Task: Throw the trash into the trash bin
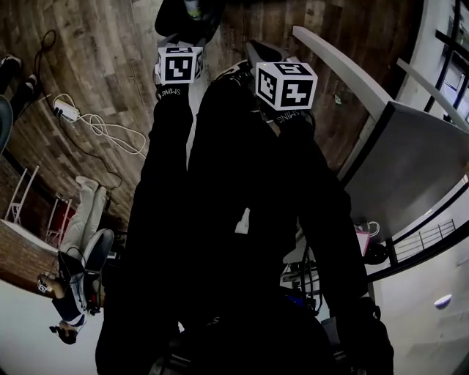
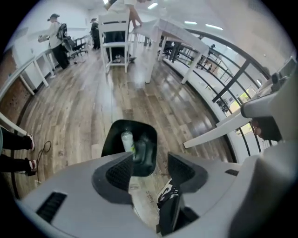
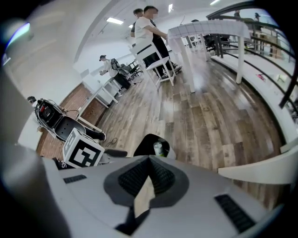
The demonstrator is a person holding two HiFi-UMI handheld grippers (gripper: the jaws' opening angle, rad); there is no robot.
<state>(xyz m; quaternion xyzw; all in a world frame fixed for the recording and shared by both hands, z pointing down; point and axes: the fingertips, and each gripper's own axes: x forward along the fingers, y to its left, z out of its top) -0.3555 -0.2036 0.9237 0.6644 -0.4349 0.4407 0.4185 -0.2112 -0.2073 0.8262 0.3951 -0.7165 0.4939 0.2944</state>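
A black trash bin (image 2: 139, 148) stands on the wood floor below both grippers, with a clear bottle with a green label (image 2: 126, 139) lying inside it. In the head view the bin (image 1: 187, 15) sits at the top edge, just beyond the left gripper's marker cube (image 1: 179, 64) and the right gripper's marker cube (image 1: 286, 84). My left gripper (image 2: 149, 163) hangs above the bin, its jaws open with nothing between them. My right gripper (image 3: 150, 160) is shut and empty, pointing down at the bin (image 3: 148, 142) and the bottle (image 3: 159, 148).
A white table (image 1: 410, 161) stands to the right. A power strip with cables (image 1: 69, 111) lies on the floor at left. My shoe (image 2: 167, 195) shows under the left jaws. People stand by a white stool (image 3: 156, 51); a scooter (image 3: 51, 118) is parked at left.
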